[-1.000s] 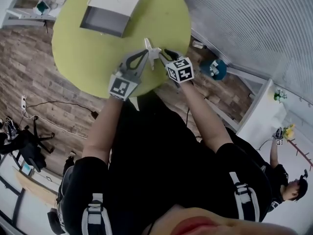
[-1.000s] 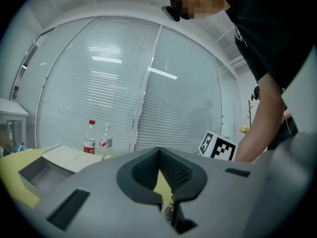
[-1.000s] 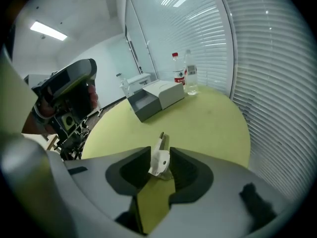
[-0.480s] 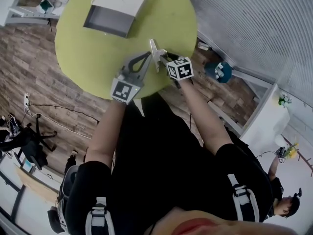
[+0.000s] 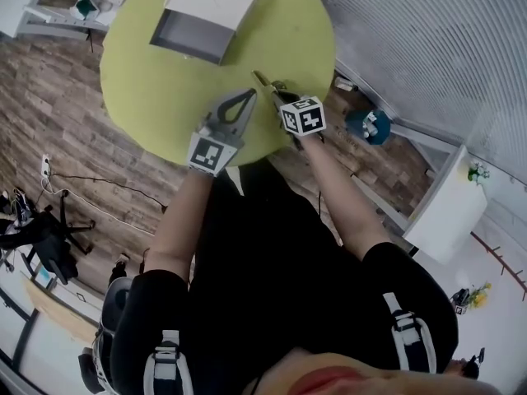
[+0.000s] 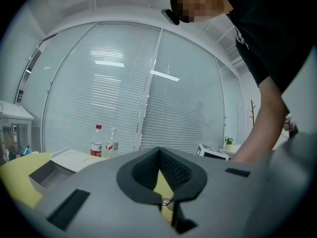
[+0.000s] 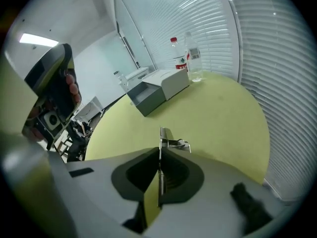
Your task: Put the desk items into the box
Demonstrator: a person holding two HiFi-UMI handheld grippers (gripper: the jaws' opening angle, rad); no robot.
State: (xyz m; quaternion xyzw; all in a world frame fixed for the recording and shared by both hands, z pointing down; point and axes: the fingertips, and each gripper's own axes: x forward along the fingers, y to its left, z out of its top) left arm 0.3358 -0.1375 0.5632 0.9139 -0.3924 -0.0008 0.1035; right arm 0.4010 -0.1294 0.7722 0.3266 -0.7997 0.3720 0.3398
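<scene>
A thin silver metal clip (image 7: 167,139) stands edge-on between the pads of my right gripper (image 7: 159,151), just above the green round table (image 5: 165,89). The right jaws are closing and the pads press on the clip. In the head view the clip (image 5: 263,81) sticks out past the right gripper (image 5: 276,93) toward the table's middle. My left gripper (image 5: 249,95) hovers close beside it on the left, shut with nothing in it; its jaw tips (image 6: 158,150) meet. The grey box (image 5: 198,25) with its white lid sits open at the far side of the table.
Two plastic bottles (image 7: 188,58) stand behind the box (image 7: 156,90) near the window blinds. The table's near edge lies right under both grippers. A blue stool (image 5: 369,126) stands on the floor at the right. Shelving with small items (image 5: 86,2) is at the far left.
The right jaws have gone from wide apart to closed on the clip. The clip has tipped from upright to lying along the right gripper. The left gripper has hardly moved.
</scene>
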